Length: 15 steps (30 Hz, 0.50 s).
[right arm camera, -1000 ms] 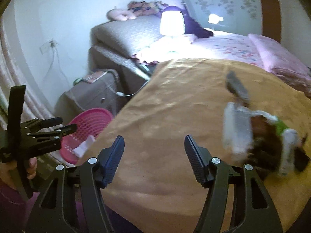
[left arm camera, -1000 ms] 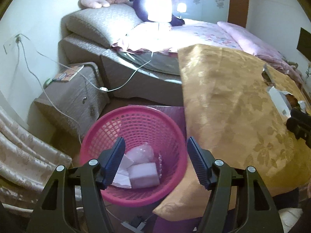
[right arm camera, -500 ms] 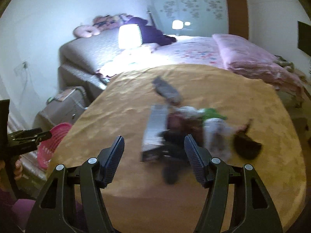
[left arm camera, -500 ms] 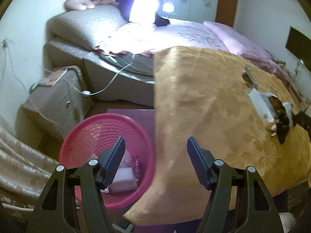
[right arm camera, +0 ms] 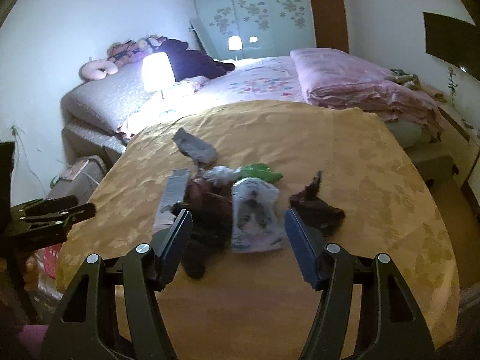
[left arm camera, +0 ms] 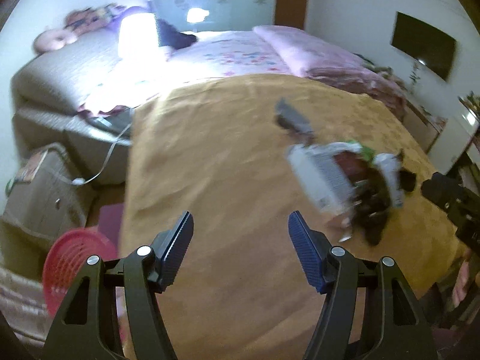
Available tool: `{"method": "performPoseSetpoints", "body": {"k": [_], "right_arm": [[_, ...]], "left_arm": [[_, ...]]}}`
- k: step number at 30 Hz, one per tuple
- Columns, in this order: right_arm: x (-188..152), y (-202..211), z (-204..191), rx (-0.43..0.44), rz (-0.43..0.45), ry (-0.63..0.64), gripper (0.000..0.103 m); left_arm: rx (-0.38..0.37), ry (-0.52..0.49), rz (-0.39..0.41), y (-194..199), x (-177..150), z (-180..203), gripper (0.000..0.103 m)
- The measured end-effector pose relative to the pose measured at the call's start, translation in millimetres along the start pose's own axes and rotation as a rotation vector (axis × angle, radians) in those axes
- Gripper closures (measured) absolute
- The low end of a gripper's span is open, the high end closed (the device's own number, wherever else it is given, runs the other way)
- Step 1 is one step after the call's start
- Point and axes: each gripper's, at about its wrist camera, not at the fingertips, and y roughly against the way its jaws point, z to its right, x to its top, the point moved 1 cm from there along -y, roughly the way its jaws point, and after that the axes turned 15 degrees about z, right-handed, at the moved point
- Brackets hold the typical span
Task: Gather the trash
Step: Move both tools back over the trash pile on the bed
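Several pieces of trash lie heaped on the gold tabletop [right arm camera: 345,150]: a white printed packet [right arm camera: 255,216], a flat grey-white box [right arm camera: 172,198], a green wrapper [right arm camera: 261,174], a crumpled white scrap [right arm camera: 220,174], dark brown scraps [right arm camera: 210,213] and a grey piece [right arm camera: 195,148] just behind them. One more dark scrap [right arm camera: 315,210] sits just to the right of the pile. In the right wrist view the heap is now sharp and lies between and just beyond the fingers of the right hand-held gripper [right arm camera: 237,231], whereas half a second ago it was a blur a little higher in that view. Its jaws stand partly apart with nothing pinched between them.

From the left wrist view, the left hand-held gripper [left arm camera: 240,234] now hangs over bare tablecloth, jaws apart and empty; a second ago it looked straight down into the pink basket [left arm camera: 75,258], which has slid off to the lower left corner of that view. The pile [left arm camera: 345,180] shows blurred at the right of that view, close to the right hand-held gripper at the frame's edge. Beyond the tabletop are a bed [right arm camera: 264,78] with a folded pink quilt [right arm camera: 360,84] and a lit lamp [right arm camera: 157,72].
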Motion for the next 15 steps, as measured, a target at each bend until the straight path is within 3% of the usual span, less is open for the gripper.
{"method": "performPoseSetpoints", "body": {"k": [9, 15], "right_arm": [[0.2, 1.2, 21.9, -0.020, 0.008, -0.047, 0.041], [-0.4, 0.6, 26.6, -0.021, 0.009, -0.065, 0.041]], "left_arm": [[-0.110, 0.018, -0.058, -46.1, 20.7, 48.6, 0.040], [-0.117, -0.005, -0.109, -75.2, 19.5, 64.3, 0.044]]}}
